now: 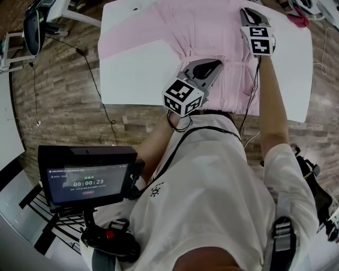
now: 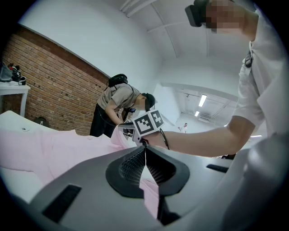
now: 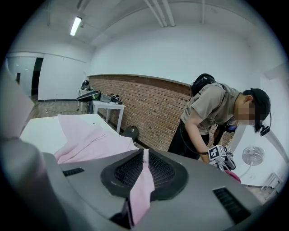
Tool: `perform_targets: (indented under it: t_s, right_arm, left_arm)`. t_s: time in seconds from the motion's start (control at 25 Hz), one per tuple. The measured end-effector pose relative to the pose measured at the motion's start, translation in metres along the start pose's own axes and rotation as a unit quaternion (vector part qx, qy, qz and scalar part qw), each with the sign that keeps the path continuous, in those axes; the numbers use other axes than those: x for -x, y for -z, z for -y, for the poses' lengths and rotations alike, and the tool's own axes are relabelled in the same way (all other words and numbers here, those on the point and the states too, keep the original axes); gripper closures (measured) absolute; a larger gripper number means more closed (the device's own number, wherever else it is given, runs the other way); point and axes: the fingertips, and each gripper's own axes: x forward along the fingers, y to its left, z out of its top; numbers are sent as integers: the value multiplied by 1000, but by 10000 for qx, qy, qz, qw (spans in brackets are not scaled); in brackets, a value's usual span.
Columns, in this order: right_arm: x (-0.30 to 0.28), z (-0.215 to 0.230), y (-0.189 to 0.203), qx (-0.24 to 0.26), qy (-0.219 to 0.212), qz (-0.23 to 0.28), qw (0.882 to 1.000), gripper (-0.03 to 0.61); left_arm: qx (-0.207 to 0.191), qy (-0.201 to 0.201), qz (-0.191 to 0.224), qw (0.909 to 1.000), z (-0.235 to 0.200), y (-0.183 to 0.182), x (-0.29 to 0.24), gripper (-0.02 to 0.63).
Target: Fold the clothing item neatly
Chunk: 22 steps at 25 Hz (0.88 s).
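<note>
The left claw (image 1: 214, 65) is closed tight on a thin fold of the pink shirt (image 1: 201, 26). In the left gripper view a strip of the cloth is seen hanging below its pressed-together jaws. To the left of this claw and ahead of it, the rest of the shirt is spread on the white tabletop (image 1: 132, 74). One sleeve (image 1: 114, 45) is laid out toward the tabletop's left edge. Bunched pleats (image 1: 193, 51) of cloth are gathered just ahead of the claw's tips. Well behind this claw and to its left, a small screen (image 1: 87, 180) with a timer readout is seen at the person's left side.

The right claw (image 1: 245, 12) is held further ahead than the left one and to its right, over the far part of the shirt. Its jaws are nearly together, clamped on a thicker fold of pink cloth. This fold is gripped between the ribbed pads (image 3: 128, 169) and drops below them. Beyond this claw and to its right, a second person (image 3: 212, 113) is seen bent forward in front of a brick wall (image 3: 144, 103).
</note>
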Motion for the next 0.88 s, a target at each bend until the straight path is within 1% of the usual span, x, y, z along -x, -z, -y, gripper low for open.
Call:
perform_targets:
  t_s: [0.16, 0.52, 0.88]
  right_arm:
    - [-2, -9, -7, -35, -84, 73, 9999, 538]
    - [-13, -32, -20, 52, -279, 134, 9995, 538]
    - [-33, -66, -14, 148, -579, 70, 9982, 538]
  left_arm:
    - [12, -24, 3, 10000, -2, 1, 2, 609]
    - [46, -120, 45, 9999, -10, 1, 9, 610]
    - [142, -326, 53, 9994, -25, 9, 22, 610]
